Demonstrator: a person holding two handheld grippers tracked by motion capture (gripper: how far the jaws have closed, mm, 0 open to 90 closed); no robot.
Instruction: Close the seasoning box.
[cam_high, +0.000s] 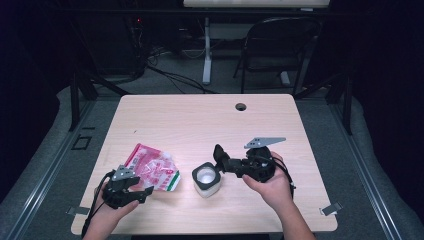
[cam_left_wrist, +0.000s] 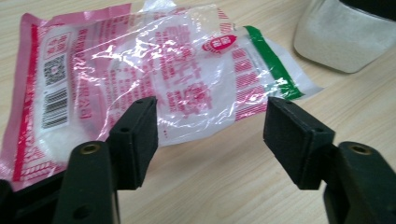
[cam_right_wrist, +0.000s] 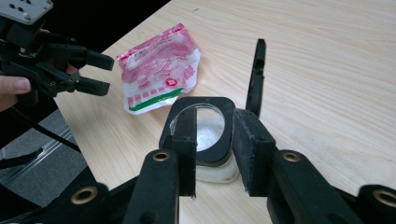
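Note:
A pink and clear plastic bag (cam_high: 152, 167) (cam_left_wrist: 140, 60) (cam_right_wrist: 159, 70) with a green stripe and white powder inside lies flat on the table's near left. To its right stands a small jar (cam_high: 206, 180) (cam_left_wrist: 341, 37) (cam_right_wrist: 212, 173) of white powder, its black lid (cam_high: 218, 152) (cam_right_wrist: 256, 74) flipped up on the far side. My left gripper (cam_high: 145, 192) (cam_left_wrist: 212, 121) (cam_right_wrist: 99, 73) is open, its jaws spread just before the bag's near edge. My right gripper (cam_high: 225, 165) (cam_right_wrist: 215, 121) hovers open at the jar's near rim; its pads touch nothing.
The light wooden table (cam_high: 200, 120) has a round cable hole (cam_high: 240, 106) near its far edge. A folding chair (cam_high: 280, 45) and a desk leg stand on the floor beyond. The table's left edge runs close to my left hand.

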